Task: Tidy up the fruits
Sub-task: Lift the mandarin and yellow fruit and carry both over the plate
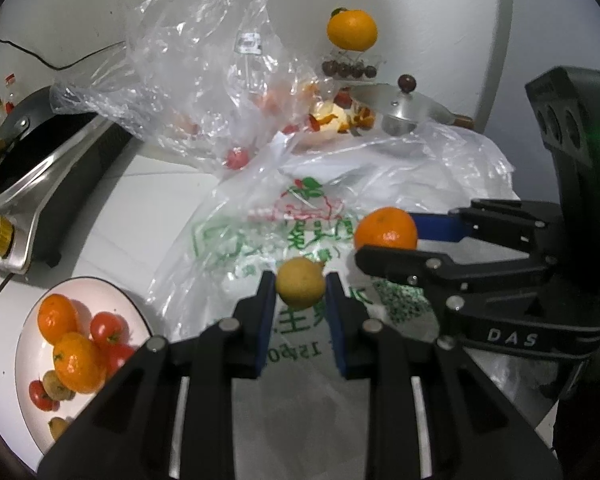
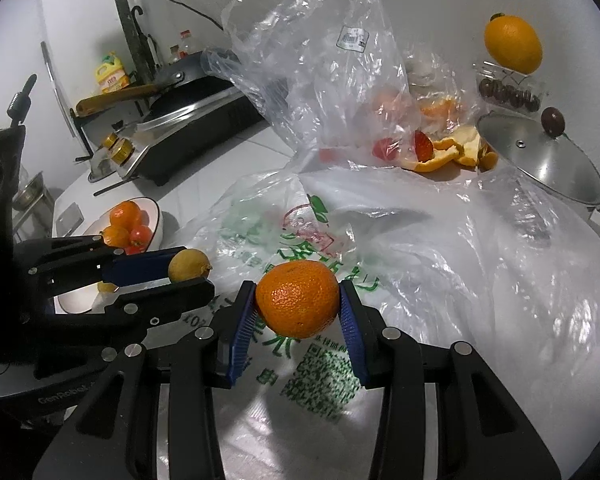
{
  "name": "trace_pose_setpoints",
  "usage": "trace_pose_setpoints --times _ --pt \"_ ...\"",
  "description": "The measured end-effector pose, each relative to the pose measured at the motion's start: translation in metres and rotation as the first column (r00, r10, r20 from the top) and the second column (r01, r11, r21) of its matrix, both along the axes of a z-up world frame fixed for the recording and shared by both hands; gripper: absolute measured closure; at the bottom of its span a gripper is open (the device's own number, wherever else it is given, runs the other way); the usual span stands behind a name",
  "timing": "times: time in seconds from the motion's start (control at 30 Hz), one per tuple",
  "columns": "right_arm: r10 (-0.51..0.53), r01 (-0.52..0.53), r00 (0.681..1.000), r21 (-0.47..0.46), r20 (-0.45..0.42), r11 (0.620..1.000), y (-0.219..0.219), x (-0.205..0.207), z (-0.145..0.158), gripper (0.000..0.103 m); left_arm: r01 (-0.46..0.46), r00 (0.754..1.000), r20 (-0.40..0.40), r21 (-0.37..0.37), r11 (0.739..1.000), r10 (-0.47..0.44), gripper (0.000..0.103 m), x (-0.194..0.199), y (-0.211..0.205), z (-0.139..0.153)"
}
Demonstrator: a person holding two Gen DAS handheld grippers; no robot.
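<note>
My left gripper (image 1: 300, 286) is shut on a small yellow-green fruit (image 1: 300, 282) and holds it above a printed plastic bag (image 1: 260, 236). My right gripper (image 2: 298, 304) is shut on an orange tangerine (image 2: 298, 304), also above the bag. Each gripper shows in the other's view: the right one with the tangerine (image 1: 386, 229), the left one with the yellow fruit (image 2: 188, 265). A white bowl (image 1: 28, 344) at the lower left holds tangerines, tomatoes and small yellow fruits; it shows in the right wrist view too (image 2: 156, 220).
A clear bag (image 1: 204, 80) with red fruit stands behind. An orange (image 1: 352, 30) sits on a clear box of dark fruit (image 1: 350, 68). A metal pot lid (image 2: 540, 160), orange peels (image 2: 448, 156) and a stove with a pan (image 1: 40, 152) are around.
</note>
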State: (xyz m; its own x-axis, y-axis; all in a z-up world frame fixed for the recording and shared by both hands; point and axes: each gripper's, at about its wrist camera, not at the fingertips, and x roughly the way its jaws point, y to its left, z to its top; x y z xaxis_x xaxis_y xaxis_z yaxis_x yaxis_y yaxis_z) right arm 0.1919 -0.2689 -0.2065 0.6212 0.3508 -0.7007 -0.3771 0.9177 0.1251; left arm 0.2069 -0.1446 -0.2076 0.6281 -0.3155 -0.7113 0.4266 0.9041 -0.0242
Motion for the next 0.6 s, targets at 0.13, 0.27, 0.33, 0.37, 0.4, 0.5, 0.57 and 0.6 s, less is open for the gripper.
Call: trace_pose_setpoints --times 0.13,0.27,0.33,0.37,0.4,0.5,0.57,0.6 --pt "-0.003 0.003 1.000 -0.002 0.007 1.000 0.002 -0.010 0.005 0.060 0.007 1.000 0.008 -0.004 1.000 -0.007 0.077 -0.010 0.001 0.004" --pt "-0.005 0.005 1.000 -0.008 0.011 1.000 0.004 -0.019 0.008 0.060 0.012 1.000 0.014 -0.010 1.000 -0.012 0.077 -0.018 0.003 0.007" --pt "-0.006 0.006 1.000 -0.011 0.014 1.000 0.005 -0.023 0.010 0.060 0.013 1.000 0.018 -0.012 1.000 -0.012 0.077 -0.023 0.004 0.009" --pt "-0.006 0.006 1.000 -0.013 0.016 1.000 0.005 -0.025 0.011 0.060 0.012 1.000 0.019 -0.013 1.000 -0.012 0.077 -0.025 0.006 0.009" --pt "-0.006 0.006 1.000 -0.014 0.018 1.000 0.006 -0.027 0.012 0.060 0.012 1.000 0.021 -0.014 1.000 -0.011 0.078 -0.026 0.007 0.010" --pt "-0.005 0.005 1.000 -0.017 0.025 1.000 0.008 -0.033 0.016 0.060 0.011 1.000 0.027 -0.017 1.000 -0.010 0.077 -0.033 0.010 0.012" --pt "-0.002 0.003 1.000 -0.019 0.028 1.000 0.011 -0.037 0.017 0.060 0.010 1.000 0.030 -0.019 1.000 -0.009 0.077 -0.037 0.013 0.013" --pt "0.000 0.001 1.000 -0.020 0.030 1.000 0.012 -0.039 0.018 0.060 0.008 0.999 0.032 -0.020 1.000 -0.008 0.077 -0.040 0.015 0.014"
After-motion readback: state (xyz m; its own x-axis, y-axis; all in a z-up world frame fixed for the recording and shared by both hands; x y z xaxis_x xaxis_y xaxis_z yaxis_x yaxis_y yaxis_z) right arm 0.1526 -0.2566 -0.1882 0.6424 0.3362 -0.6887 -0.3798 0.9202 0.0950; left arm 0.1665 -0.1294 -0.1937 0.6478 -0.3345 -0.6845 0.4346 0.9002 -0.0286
